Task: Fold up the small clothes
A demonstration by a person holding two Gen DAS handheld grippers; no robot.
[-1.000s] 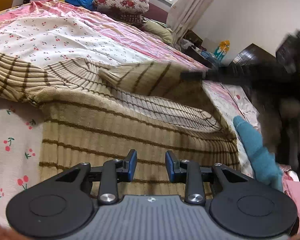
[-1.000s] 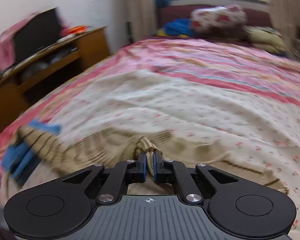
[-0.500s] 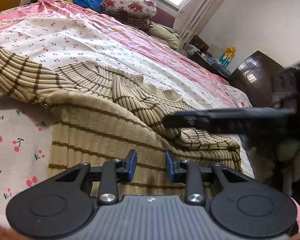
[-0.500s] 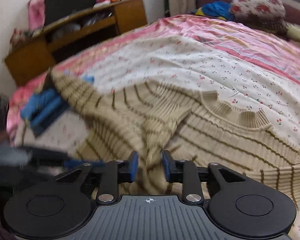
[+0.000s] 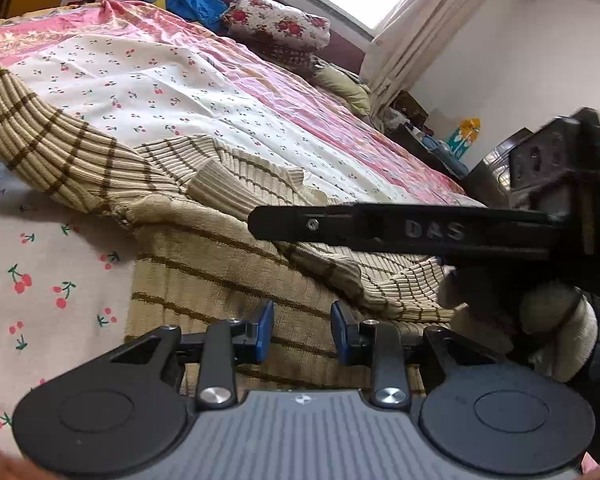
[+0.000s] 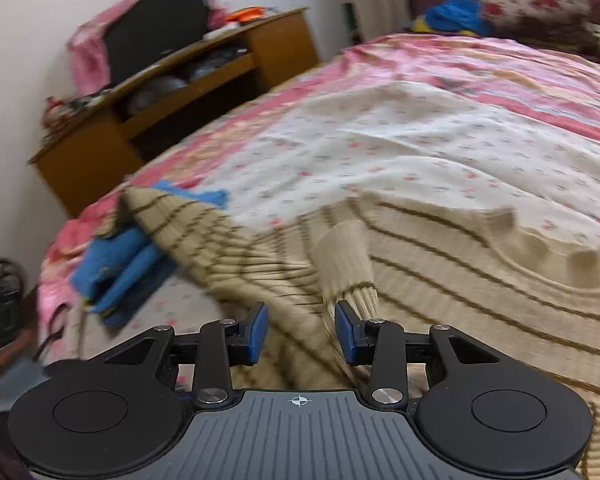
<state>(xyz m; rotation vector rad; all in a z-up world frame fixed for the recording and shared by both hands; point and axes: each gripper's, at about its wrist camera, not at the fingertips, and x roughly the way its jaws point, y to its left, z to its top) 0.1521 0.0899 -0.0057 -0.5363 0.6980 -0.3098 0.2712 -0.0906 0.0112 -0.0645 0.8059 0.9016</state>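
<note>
We are holding our left gripper (image 5: 302,334) with jaws parted and empty, just over the near hem of the beige ribbed knit sweater with brown stripes (image 5: 220,276), which is lying along the bed's near edge. Our right gripper (image 6: 301,332) is opening its jaws, nothing pinched between them, above the folded-in sleeve (image 6: 342,260). Beyond, the cherry-print white and pink bedspread (image 5: 188,92) is stretching toward the floral pillow (image 5: 278,26).

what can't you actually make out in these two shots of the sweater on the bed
- Sweater's bottom hem: left wrist view, hidden behind the left gripper.
- Sweater's near right edge: left wrist view, covered by the right gripper's body.
- Shelf contents: right wrist view, motion-blurred.
- Blue cloth: right wrist view, partly under a sleeve, blurred.
</note>
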